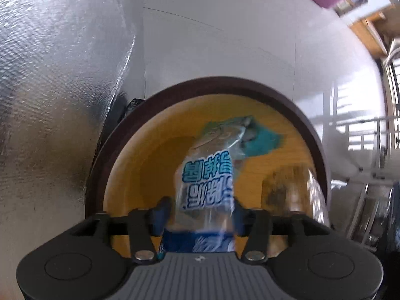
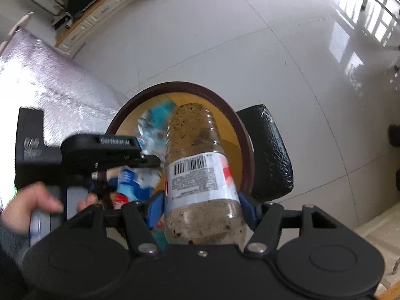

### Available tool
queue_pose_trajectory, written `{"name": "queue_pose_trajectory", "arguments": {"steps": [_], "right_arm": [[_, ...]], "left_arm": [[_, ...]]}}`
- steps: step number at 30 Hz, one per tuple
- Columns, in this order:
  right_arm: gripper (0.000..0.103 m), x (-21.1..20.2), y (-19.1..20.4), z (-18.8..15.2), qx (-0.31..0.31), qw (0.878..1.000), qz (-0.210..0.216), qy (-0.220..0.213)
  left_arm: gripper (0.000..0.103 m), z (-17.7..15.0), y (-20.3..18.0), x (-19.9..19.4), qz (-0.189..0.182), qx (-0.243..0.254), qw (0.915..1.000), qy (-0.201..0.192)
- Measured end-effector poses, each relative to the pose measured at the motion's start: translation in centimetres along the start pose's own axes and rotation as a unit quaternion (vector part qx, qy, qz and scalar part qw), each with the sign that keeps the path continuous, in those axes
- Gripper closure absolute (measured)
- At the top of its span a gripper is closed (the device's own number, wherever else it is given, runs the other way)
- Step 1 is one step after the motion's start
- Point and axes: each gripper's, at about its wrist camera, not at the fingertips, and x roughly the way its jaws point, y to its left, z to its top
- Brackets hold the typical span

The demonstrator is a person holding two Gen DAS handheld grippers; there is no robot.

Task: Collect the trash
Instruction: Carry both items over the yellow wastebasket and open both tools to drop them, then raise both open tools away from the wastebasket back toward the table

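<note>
A round bin with a dark brown rim and a yellow wooden inside stands on the floor below both grippers. My left gripper is open above it. A crumpled clear bottle with a blue label hangs blurred between its fingers, with a gap at the left pad. My right gripper is shut on a dirty clear bottle with a white barcode label, held neck-down over the bin. The right wrist view also shows the left gripper and the hand that holds it. A teal wrapper lies inside the bin.
A silver foil mat lies left of the bin. A black textured bag sits against the bin's right side. White glossy floor tiles spread beyond, with wooden cabinets at the back and window frames to the right.
</note>
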Motion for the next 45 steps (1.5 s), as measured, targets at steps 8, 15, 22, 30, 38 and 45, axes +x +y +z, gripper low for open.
{"name": "queue_pose_trajectory", "arguments": {"steps": [8, 15, 22, 30, 38, 45], "right_arm": [[0.037, 3.6, 0.2, 2.8, 0.023, 0.999, 0.0, 0.034], [0.025, 4.4, -0.8, 2.6, 0.061, 0.997, 0.002, 0.043], [0.025, 2.6, -0.8, 1.4, 0.03, 0.999, -0.005, 0.035], [0.025, 0.2, -1.1, -0.2, 0.016, 1.0, -0.01, 0.016], [0.023, -4.0, -0.2, -1.7, -0.021, 0.999, 0.004, -0.037], [0.011, -8.0, 0.2, -3.6, -0.061, 0.995, -0.01, -0.084]], "left_arm": [[0.038, -1.6, 0.7, -0.3, -0.011, 0.025, 0.9995, -0.014], [0.038, -3.2, 0.0, -1.3, 0.023, 0.093, 0.9953, -0.013], [0.036, -5.3, 0.4, -2.4, 0.033, 0.117, 0.9925, -0.004], [0.022, -6.8, 2.1, -5.3, 0.028, 0.128, 0.9912, -0.021], [0.008, -8.9, 1.8, -9.8, 0.015, 0.134, 0.9889, -0.063], [0.001, -10.9, 2.5, -14.0, 0.008, 0.129, 0.9867, -0.099]]}}
